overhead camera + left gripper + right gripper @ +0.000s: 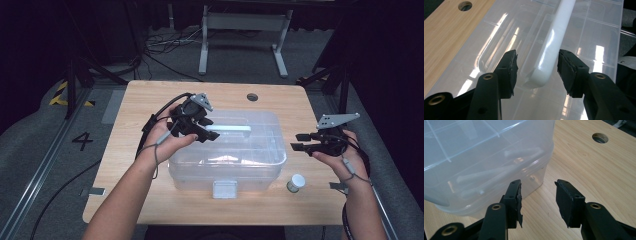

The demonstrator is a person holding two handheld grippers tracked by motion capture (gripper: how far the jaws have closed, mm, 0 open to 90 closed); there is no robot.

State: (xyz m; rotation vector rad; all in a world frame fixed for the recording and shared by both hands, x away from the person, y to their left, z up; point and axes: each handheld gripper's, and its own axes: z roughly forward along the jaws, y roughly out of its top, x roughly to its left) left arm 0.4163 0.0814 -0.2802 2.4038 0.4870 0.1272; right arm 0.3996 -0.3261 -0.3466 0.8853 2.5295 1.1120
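Observation:
A clear plastic box [260,165] with a lid stands in the middle of the wooden table [150,100]. A white handle [227,128] lies flat along the lid. My left gripper [212,135] hangs over the lid at the handle's left end. In the left gripper view its jaws [537,57] straddle the handle's end [554,42], with a gap on each side, so it is open. My right gripper [297,141] hovers to the right of the box, open with nothing between its jaws. The right gripper view has it [537,187] just off the box's corner [486,157].
A small white-capped jar [296,183] stands on the table near the box's front right corner. The box has a latch [224,189] on its front wall. A round hole [252,97] sits in the tabletop behind the box. Cables and a metal frame lie on the floor beyond.

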